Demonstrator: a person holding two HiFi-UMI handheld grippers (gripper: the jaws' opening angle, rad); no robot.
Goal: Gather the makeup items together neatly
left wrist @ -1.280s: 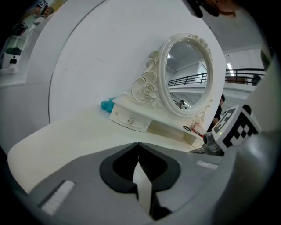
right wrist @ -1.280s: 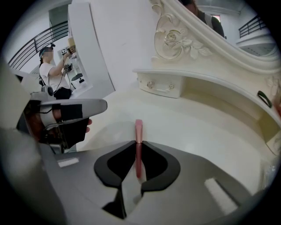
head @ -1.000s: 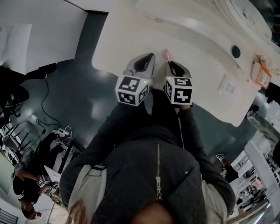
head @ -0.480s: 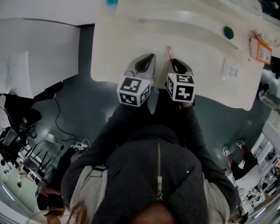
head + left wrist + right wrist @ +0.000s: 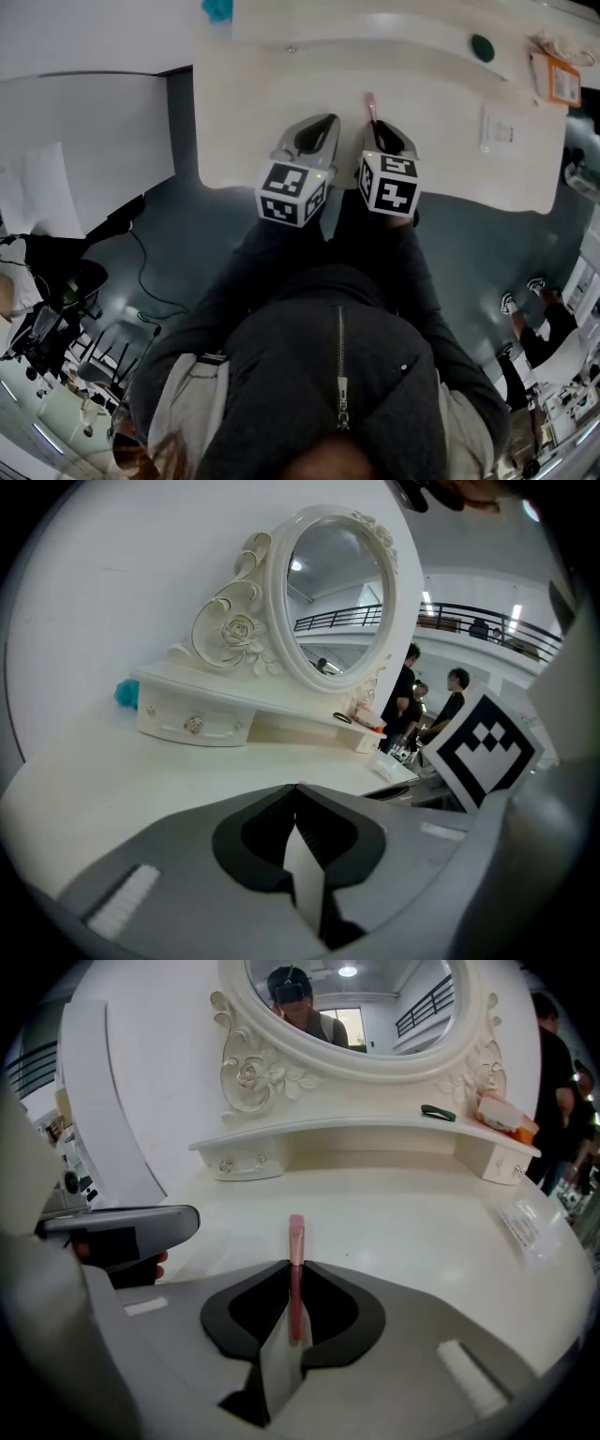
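Right hand-held gripper (image 5: pixel 296 1266) still clamps pink makeup stick (image 5: pixel 296 1237) over bench (image 5: pixel 246 117) near edge; left hand-held gripper (image 5: pixel 297 787) closed, empty; placement pending

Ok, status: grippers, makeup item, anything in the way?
Right gripper shut on pink makeup stick, above the table. Left gripper shut, empty. Nothing in the way.

No word, brand or number can be read. The left marker cube (image 5: pixel 292 192) and right marker cube (image 5: pixel 391 185) show only black-and-white squares. Past the fingers of the right gripper (image 5: pixel 296 1265), print on the white card (image 5: pixel 525 1222) and orange packet (image 5: pixel 502 1115) is too small.
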